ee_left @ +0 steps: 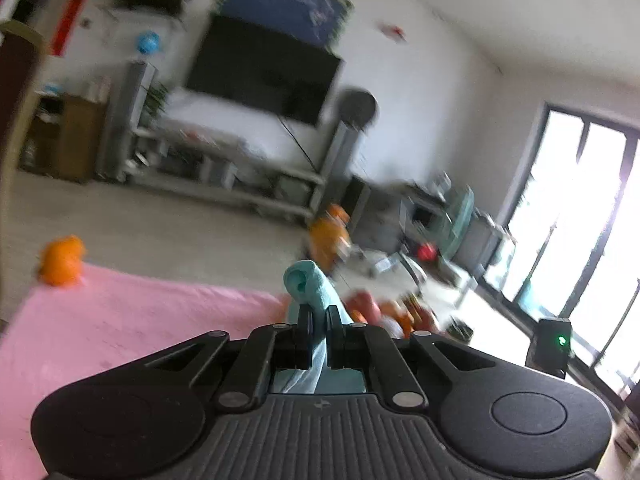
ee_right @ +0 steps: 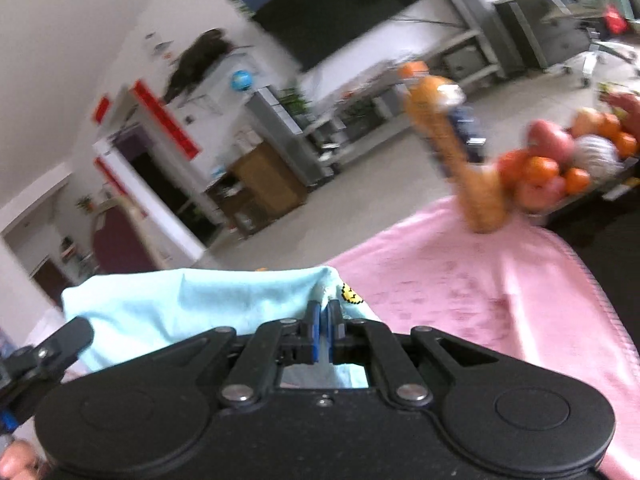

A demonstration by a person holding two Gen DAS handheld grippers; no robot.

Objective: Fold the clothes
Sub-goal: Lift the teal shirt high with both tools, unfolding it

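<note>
Both grippers clenched on the pale blue garment (ee_right: 192, 304) — left gripper (ee_left: 319, 320) pinching a bunched end, right gripper (ee_right: 324, 312) a corner; cloth spans between them above the pink blanket (ee_right: 460, 288) — neither hand nearer

A pink cloth (ee_left: 120, 320) was spread over the work surface, its stitched edge seen in the right wrist view. An orange round object (ee_left: 62, 262) was seen at its far left corner, blurred. An orange-filled bottle (ee_right: 448, 144) was seen tilted by the far edge of the cloth, beside a heap of oranges and apples (ee_right: 560, 168). A dark television (ee_left: 264, 68) was mounted on the white wall, with a blue picture (ee_left: 280, 4) above it and a grey shelf unit (ee_left: 224, 168) below. A small blue globe (ee_left: 147, 42) and a wooden cabinet (ee_left: 76, 136) were seen to the left. Bright windows (ee_left: 580, 208) were seen at the right.
</note>
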